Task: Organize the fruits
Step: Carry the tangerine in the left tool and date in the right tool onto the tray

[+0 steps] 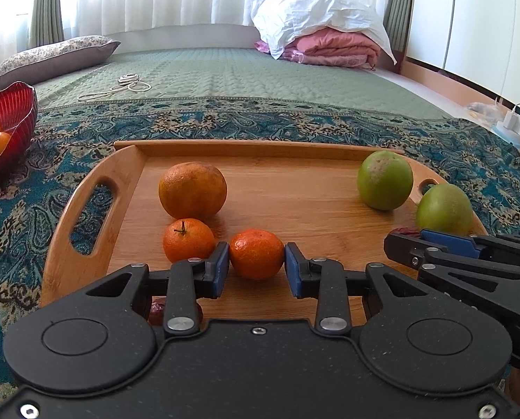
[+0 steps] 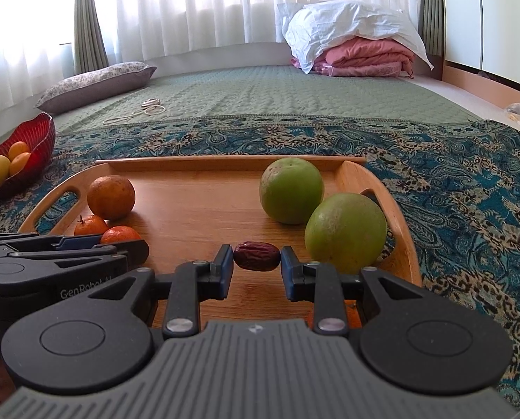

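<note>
While the red ribbed bowl (image 2: 33,139) at the far left is already holding a yellow fruit and two orange ones, most of the sorting is, by the look of it, still waiting on the wooden tray (image 1: 96,171). A large dull orange (image 1: 192,190), two small glossy mandarins and two big green fruits are lying there, so the job is appearing less than half done.

The left gripper (image 1: 256,267) is bracketing the nearer mandarin (image 1: 256,253): its blue pads (image 1: 220,269) are sitting just at the fruit's sides, though whether they are pressing it or only flanking it cannot be told. The other mandarin (image 1: 188,240), with a short stem, is resting just to the left, touching the large orange behind.

The right gripper (image 2: 256,268) is doing the same with a wrinkled, dark red date (image 2: 256,256), an oblong thing lying on the tray between pads that are standing narrow and almost touching its ends; a true grip cannot be confirmed. Just beside it the nearer green fruit (image 2: 345,231) is sitting, smooth and round, with the blotchy green fruit (image 2: 291,190) behind.

The tray is showing warm bamboo grain, rounded corners and cut-out handles, and is resting on a teal paisley cloth (image 2: 469,181) over a quilted green bedspread (image 2: 260,90).
</note>
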Action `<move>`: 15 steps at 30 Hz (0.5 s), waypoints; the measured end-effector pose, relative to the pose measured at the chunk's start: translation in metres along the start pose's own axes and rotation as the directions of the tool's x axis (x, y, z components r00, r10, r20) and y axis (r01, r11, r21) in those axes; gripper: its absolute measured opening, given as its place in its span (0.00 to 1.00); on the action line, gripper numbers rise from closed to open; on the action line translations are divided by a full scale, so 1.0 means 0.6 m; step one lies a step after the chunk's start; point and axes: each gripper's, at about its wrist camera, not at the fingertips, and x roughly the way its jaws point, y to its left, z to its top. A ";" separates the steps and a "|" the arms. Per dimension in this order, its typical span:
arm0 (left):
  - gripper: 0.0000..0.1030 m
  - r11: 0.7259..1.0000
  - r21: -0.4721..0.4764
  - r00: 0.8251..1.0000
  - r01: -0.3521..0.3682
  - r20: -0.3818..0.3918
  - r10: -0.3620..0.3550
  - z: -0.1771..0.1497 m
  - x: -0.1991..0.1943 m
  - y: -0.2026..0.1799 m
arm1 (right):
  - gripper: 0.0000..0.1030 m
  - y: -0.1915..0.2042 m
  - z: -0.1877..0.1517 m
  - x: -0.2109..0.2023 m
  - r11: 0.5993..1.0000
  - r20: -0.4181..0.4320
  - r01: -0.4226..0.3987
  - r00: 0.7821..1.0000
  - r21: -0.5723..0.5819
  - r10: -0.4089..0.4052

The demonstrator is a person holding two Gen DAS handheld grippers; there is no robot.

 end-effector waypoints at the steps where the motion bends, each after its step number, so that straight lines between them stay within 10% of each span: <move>1: 0.31 1.000 0.000 1.000 0.001 0.000 -0.001 0.001 0.000 0.000 | 0.33 0.001 0.000 0.001 1.000 -0.001 0.002 1.000 -0.002 -0.002; 15: 0.32 1.000 -0.003 1.000 0.001 0.005 -0.001 0.002 0.006 0.003 | 0.33 0.001 -0.001 0.017 1.000 -0.016 0.021 1.000 -0.008 -0.021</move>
